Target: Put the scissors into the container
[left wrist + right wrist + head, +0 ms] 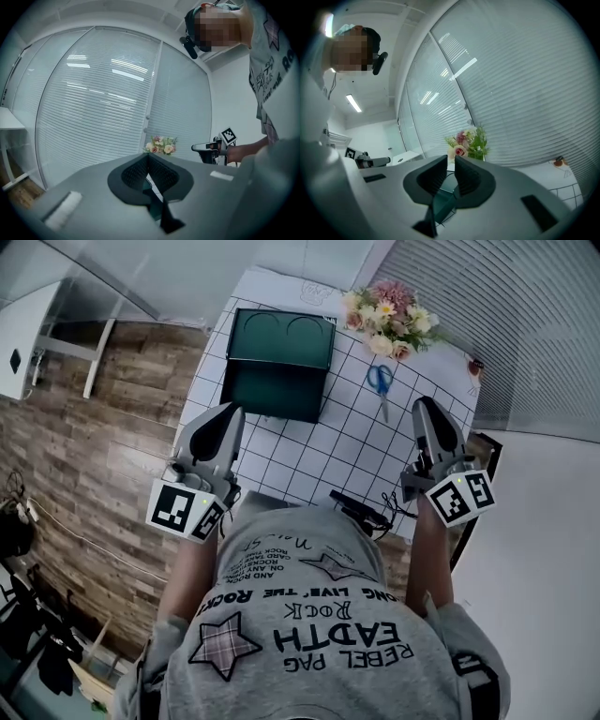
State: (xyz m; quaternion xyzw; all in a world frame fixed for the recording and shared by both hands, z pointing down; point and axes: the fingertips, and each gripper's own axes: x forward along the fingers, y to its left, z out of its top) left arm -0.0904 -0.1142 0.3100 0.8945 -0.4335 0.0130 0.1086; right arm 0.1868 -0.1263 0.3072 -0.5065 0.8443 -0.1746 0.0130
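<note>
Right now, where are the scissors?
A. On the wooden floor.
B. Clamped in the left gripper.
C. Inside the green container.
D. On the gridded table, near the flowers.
D: the scissors, blue-handled, lie flat on the gridded table beside the flowers, to the right of the green container and outside it.

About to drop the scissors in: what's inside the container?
Nothing shows inside the container, only dark green surfaces; its shadowed depths cannot be made out. The scissors lie outside, on the table to its right.
</note>
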